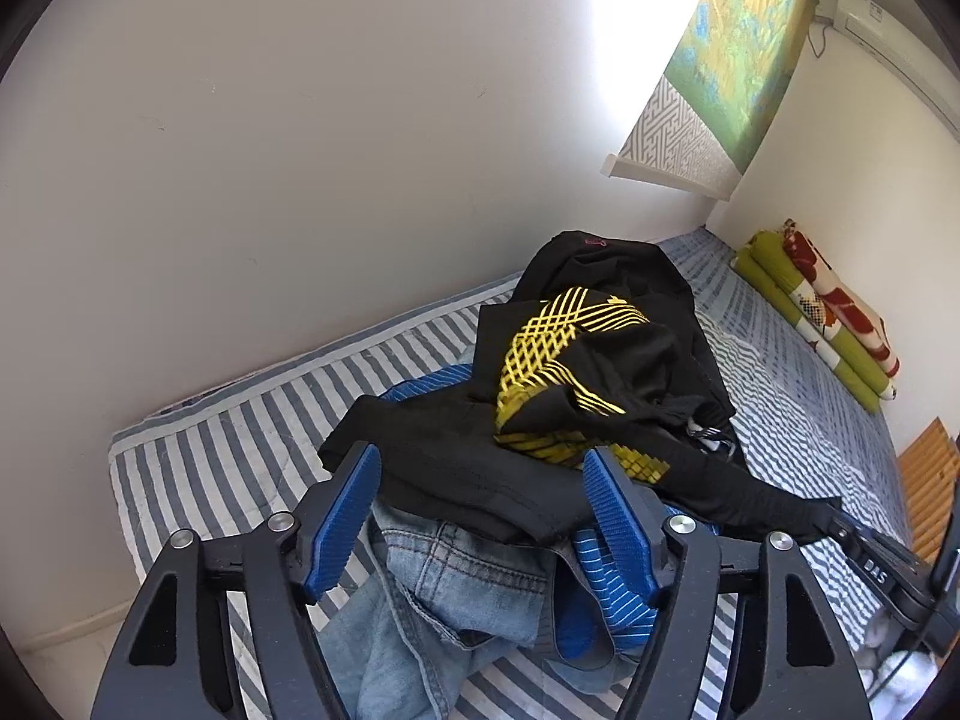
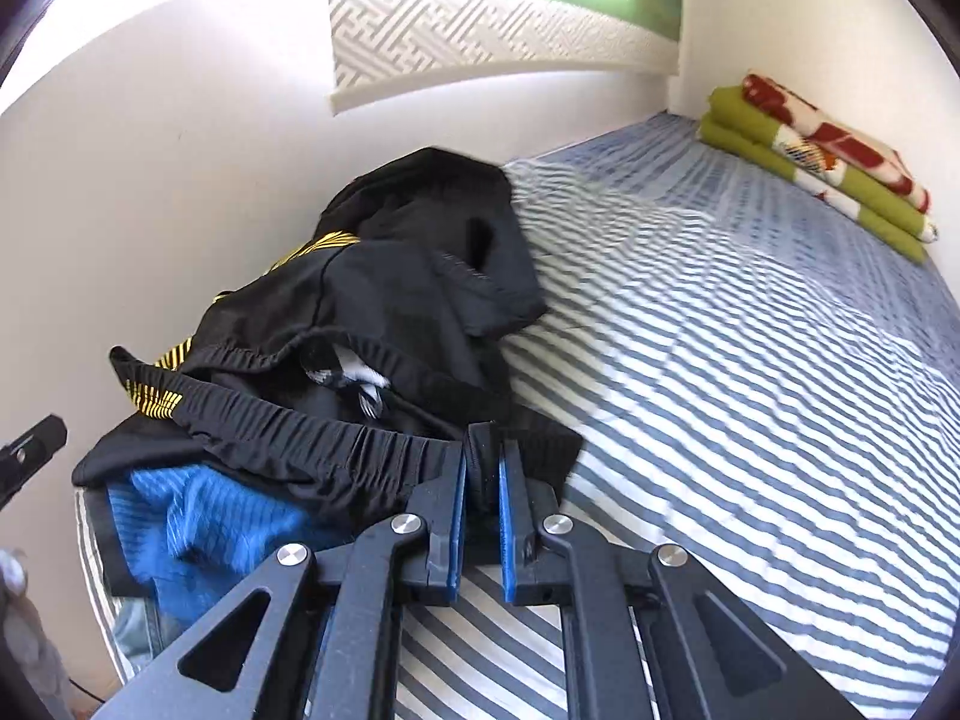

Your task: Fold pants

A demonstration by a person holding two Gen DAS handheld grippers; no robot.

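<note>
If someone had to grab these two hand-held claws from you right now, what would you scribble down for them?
Right gripper: shut on the elastic waistband of the black pants.
Left gripper: open, over the same pants, gripping nothing.
The pants lie on a clothes pile (jeans, blue garment) near the wall on the striped bed.
Done: one waistband grip.
Left: pull pants off the pile, spread flat, fold.

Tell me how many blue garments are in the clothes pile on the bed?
1, as far as I can tell: a blue ribbed garment under the black pants, beside the jeans. Others may be buried.
</note>
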